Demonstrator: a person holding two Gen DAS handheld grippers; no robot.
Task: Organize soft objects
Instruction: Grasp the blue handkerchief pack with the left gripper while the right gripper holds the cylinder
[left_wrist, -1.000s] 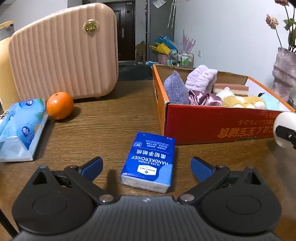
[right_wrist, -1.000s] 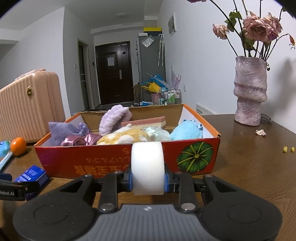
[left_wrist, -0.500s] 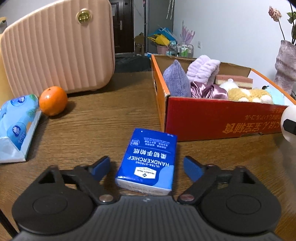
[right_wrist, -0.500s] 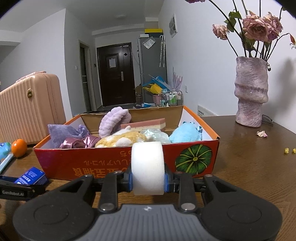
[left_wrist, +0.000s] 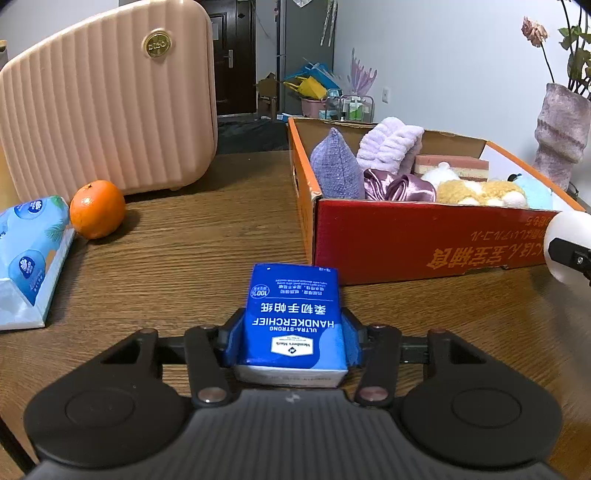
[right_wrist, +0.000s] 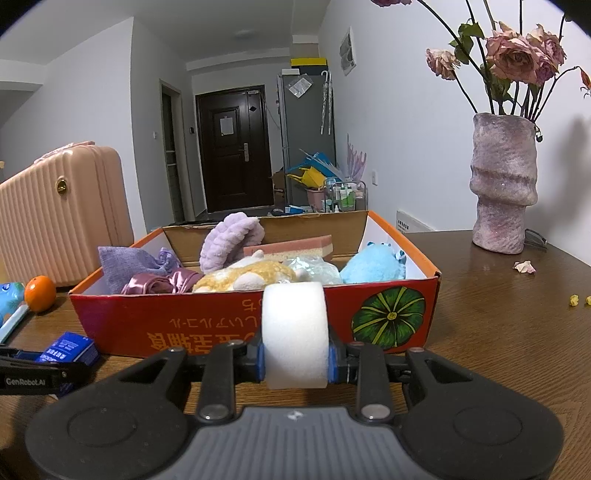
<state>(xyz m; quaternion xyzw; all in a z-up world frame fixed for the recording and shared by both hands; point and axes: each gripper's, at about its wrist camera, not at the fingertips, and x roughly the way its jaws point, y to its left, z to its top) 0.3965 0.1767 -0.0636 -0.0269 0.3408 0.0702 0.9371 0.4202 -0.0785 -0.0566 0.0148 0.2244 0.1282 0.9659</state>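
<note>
Closing since a second ago, the left gripper (left_wrist: 293, 338) now has its blue pads against the handkerchief pack (left_wrist: 293, 317) on the wooden table (left_wrist: 192, 254).
Right gripper (right_wrist: 295, 360) pinches a white foam roll (right_wrist: 294, 332); just ahead sits the red cardboard box (right_wrist: 207, 328) of soft items.

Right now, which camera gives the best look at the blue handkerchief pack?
The left wrist view: the handkerchief pack fills the centre, label readable, between the closing jaws of the left gripper. The right wrist view shows only a small corner of it at the far left, partly behind that gripper.
</note>
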